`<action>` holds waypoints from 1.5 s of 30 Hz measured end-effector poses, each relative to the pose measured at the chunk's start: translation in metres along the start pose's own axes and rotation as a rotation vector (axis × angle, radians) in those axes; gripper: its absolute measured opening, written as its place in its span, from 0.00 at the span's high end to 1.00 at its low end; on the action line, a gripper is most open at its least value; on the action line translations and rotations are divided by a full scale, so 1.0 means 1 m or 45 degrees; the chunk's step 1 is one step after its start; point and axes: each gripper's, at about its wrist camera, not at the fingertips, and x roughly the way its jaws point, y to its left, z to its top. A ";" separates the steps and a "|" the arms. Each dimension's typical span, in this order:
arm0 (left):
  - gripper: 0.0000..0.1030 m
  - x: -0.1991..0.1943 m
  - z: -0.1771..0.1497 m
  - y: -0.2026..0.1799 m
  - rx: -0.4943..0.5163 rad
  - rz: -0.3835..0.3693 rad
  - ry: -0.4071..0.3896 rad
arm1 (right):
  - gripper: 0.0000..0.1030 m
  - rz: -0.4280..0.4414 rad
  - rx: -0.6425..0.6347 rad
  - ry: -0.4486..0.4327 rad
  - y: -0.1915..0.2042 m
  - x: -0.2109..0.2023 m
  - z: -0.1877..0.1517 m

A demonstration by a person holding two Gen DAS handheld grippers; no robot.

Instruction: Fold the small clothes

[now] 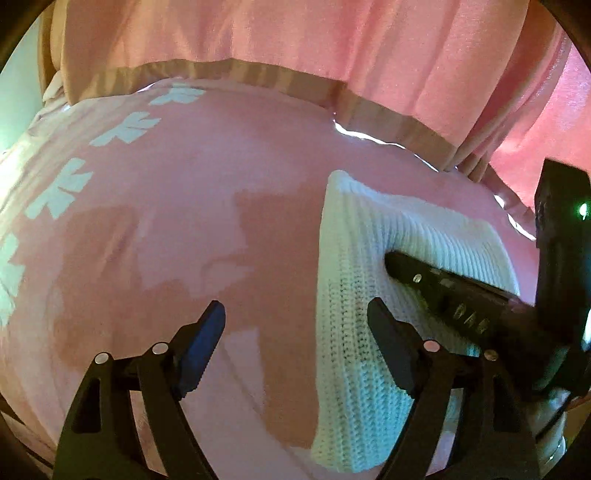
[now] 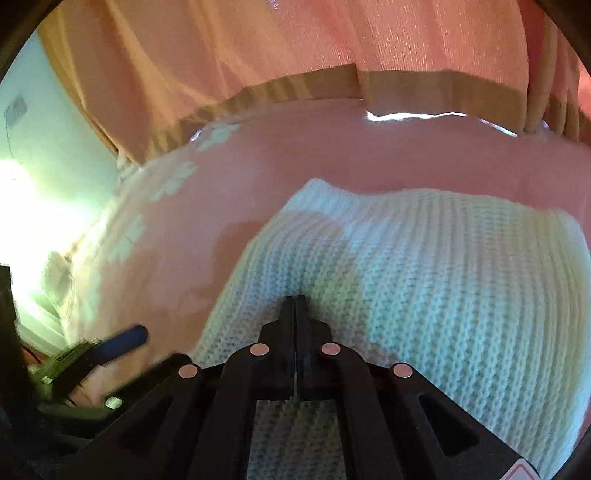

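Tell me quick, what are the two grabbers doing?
Left gripper: open, holding nothing.
Right gripper: shut, pressed on the knit; a grip on it cannot be told.

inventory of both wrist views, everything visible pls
knit garment: 1, white, lying on the pink cover, right of centre
pink cover: 1, pink with a row of white motifs along its left side, spread over the work surface
curtain: 1, pink with tan hem, hanging behind the surface
wall: pale, far left, strongly lit
right gripper: 1, black, jaws together, tips on the knit garment
left gripper: 1, black with blue pads, jaws apart, at the garment's left edge
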 end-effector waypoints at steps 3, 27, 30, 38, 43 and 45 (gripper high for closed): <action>0.25 -0.003 0.003 0.005 -0.012 -0.010 -0.001 | 1.00 -0.027 -0.036 -0.102 0.013 -0.036 0.002; 0.25 -0.015 -0.013 -0.014 0.093 0.050 -0.005 | 1.00 -0.335 0.314 -0.130 -0.069 -0.118 -0.112; 0.25 -0.022 -0.015 -0.013 0.091 0.043 -0.015 | 0.97 -0.288 0.278 -0.236 -0.050 -0.150 -0.112; 0.19 -0.051 -0.046 -0.032 0.190 -0.262 0.077 | 0.63 -0.287 0.290 -0.241 -0.033 -0.168 -0.137; 0.55 -0.006 -0.063 -0.015 0.079 -0.279 0.291 | 0.52 -0.190 0.435 -0.191 -0.059 -0.143 -0.148; 0.66 0.009 -0.063 -0.005 -0.012 -0.323 0.353 | 0.86 -0.136 0.458 -0.172 -0.062 -0.131 -0.148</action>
